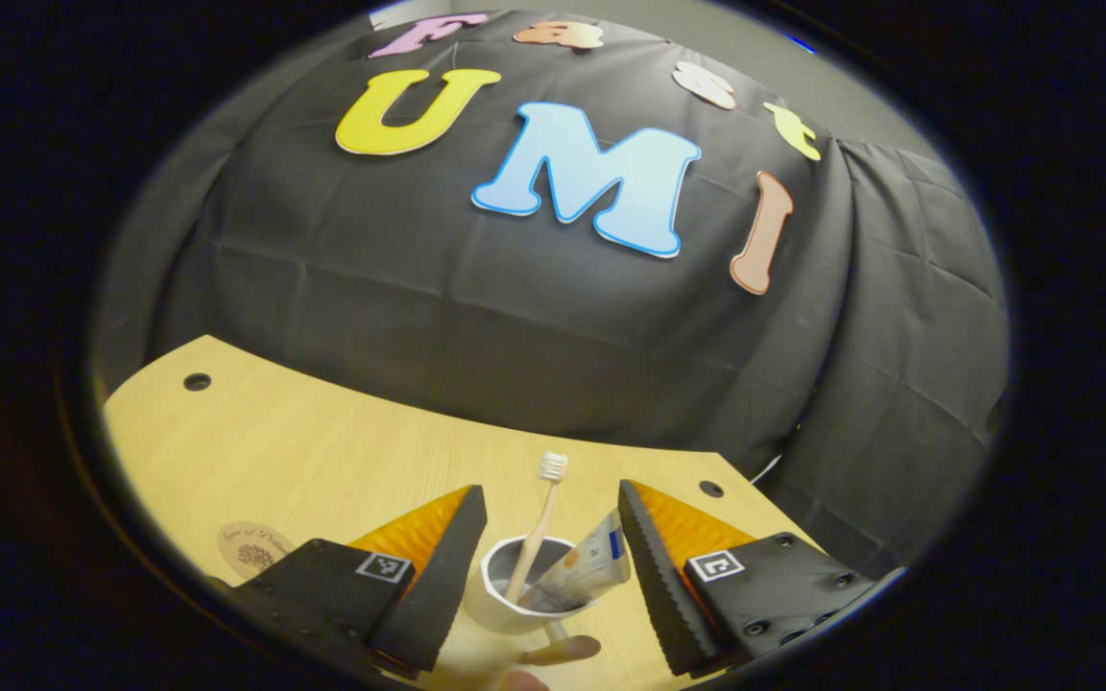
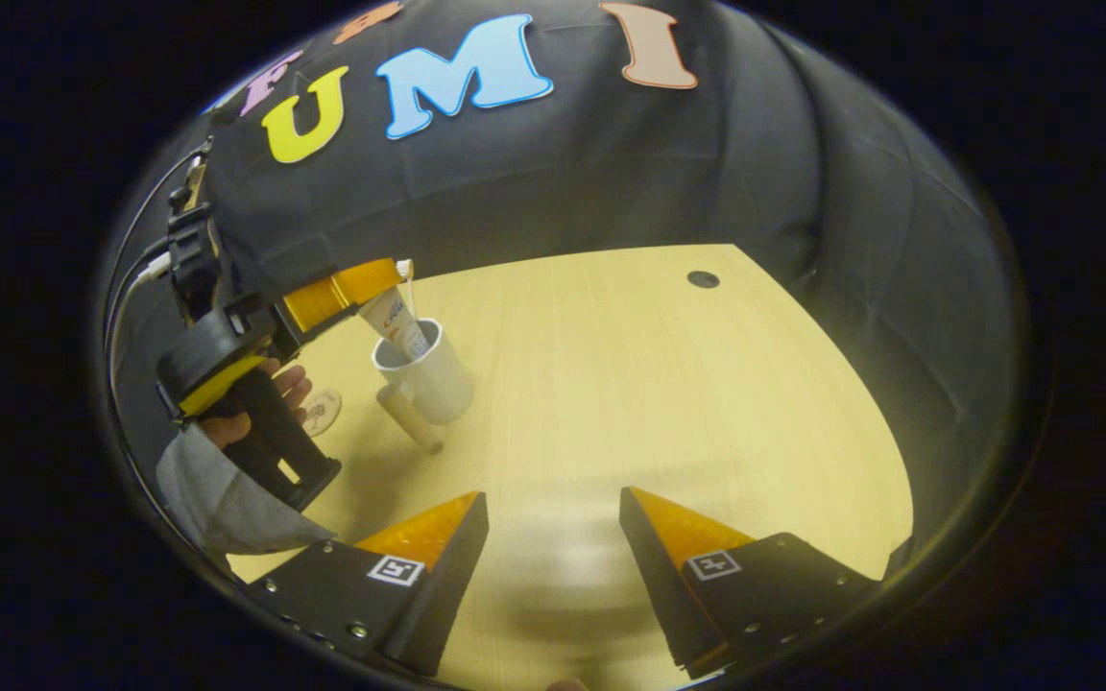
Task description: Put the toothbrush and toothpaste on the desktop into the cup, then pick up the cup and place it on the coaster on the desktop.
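Observation:
A white cup (image 1: pixel 515 605) with a wooden handle (image 1: pixel 563 651) stands on the desk between the fingers of my left gripper (image 1: pixel 551 489), which is open and wider than the cup. A toothbrush (image 1: pixel 543 509) and a toothpaste tube (image 1: pixel 587 571) lean inside it, the tube close to the right-hand finger. A round coaster (image 1: pixel 251 549) lies to the left. In the right gripper view, the cup (image 2: pixel 428 379) stands at the left with the left gripper (image 2: pixel 390 278) over its rim and the coaster (image 2: pixel 321 411) beside it. My right gripper (image 2: pixel 553 547) hangs open over bare desk.
The light wooden desk (image 2: pixel 668 403) has cable holes near its far corners (image 2: pixel 703 279) (image 1: pixel 196 381). Black cloth walls close the back and right sides. A hand with a grey sleeve (image 2: pixel 217 494) holds the left gripper at the desk's left.

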Demonstrator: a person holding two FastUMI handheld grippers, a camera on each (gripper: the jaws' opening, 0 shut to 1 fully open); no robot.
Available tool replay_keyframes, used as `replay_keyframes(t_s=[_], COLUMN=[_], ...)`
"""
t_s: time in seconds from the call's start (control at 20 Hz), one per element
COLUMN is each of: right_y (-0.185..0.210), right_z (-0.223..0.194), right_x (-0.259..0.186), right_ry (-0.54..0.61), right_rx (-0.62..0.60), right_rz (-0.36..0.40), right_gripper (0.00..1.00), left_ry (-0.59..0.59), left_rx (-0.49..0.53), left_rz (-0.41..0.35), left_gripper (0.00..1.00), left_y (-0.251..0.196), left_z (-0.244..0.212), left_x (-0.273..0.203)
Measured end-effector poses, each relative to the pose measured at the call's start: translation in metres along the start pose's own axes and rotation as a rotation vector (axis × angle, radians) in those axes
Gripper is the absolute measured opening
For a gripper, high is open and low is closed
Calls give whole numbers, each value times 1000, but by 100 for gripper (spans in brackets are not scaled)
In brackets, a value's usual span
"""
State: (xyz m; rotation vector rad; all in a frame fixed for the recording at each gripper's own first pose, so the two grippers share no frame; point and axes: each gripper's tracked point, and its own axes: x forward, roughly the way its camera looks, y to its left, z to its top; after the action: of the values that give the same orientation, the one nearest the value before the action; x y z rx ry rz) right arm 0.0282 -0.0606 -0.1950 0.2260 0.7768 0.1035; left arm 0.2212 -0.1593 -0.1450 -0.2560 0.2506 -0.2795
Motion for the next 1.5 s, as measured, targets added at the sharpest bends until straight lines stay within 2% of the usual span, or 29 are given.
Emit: replay_keyframes(t_s=[0.4, 0.85, 0.95, 1.25, 1.5], right_y=[49, 102, 110, 118, 124], right_z=[6, 22, 23, 29, 37], right_x=[10, 48, 57, 83, 105], right_ry=[7, 35, 47, 87, 124], right_rx=[-44, -144, -157, -217, -209], right_rz=[53, 104, 99, 80, 67], right_gripper=[83, 84, 84, 84, 84], left_ry=[-23, 65, 78, 118, 158], left_rx=[21, 55, 51, 13, -25], left_rz=[55, 193, 199, 236, 249], left_gripper=[89, 89, 92, 89, 89], left_y=[38, 99, 106, 127, 139], left_z=[35, 38, 37, 29, 18], left_x=[-47, -99, -107, -124, -133])
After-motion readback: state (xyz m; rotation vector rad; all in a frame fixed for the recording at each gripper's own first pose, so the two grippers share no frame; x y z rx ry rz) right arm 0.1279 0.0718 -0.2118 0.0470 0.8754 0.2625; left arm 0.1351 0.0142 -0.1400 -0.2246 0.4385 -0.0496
